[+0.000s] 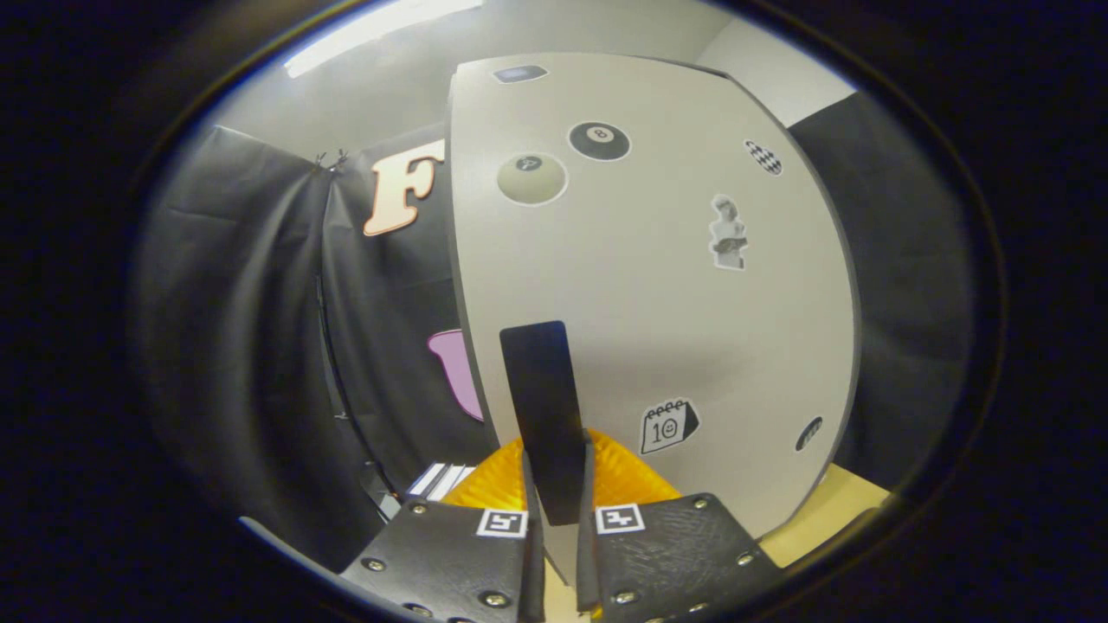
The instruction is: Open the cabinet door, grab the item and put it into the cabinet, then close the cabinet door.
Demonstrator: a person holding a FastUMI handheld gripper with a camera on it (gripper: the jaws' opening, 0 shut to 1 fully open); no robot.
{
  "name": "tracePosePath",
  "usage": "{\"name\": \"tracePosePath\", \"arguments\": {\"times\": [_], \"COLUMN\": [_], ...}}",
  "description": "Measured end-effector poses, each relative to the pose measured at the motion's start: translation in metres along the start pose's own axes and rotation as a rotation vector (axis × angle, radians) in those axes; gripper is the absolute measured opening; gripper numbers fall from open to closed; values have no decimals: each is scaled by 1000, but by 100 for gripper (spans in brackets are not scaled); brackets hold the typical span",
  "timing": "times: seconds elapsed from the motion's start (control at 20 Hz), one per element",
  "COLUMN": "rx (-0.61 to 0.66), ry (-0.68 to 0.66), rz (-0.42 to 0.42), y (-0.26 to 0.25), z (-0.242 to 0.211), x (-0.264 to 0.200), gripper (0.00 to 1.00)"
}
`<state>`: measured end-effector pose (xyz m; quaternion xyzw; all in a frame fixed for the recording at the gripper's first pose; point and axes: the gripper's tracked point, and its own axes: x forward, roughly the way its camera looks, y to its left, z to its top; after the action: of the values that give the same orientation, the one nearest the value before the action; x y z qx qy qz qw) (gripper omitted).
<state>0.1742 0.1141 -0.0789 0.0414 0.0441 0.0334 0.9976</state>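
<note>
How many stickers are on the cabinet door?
7 on the cabinet door: a dark one at the top, two balls, a checkered one, a statue, a calendar, and a dark oval. The handle, gripped by the hand-held gripper, may hide more.

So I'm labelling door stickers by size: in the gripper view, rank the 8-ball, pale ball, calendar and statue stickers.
Largest to smallest as seen:
1. Pale ball sticker
2. 8-ball sticker and calendar sticker: too alike to rank
3. Statue sticker, the narrowest
Fisheye distortion makes this unsure. The gripper is shut on the door's black handle.
</note>
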Motion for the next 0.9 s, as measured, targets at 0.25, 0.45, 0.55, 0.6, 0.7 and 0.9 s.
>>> {"name": "tracePosePath", "arguments": {"times": [0.25,0.45,0.55,0.6,0.7,0.9], "rx": [15,18,17,16,17,17], "ry": [4,5,10,9,9,1], "rz": [11,8,-9,-21,-47,-130], "y": [-7,-14,-19,-23,-29,-47], "z": [3,3,4,4,5,7], "x": [-19,-25,-32,-35,-40,-50], "gripper": [14,14,14,14,14,13]}}
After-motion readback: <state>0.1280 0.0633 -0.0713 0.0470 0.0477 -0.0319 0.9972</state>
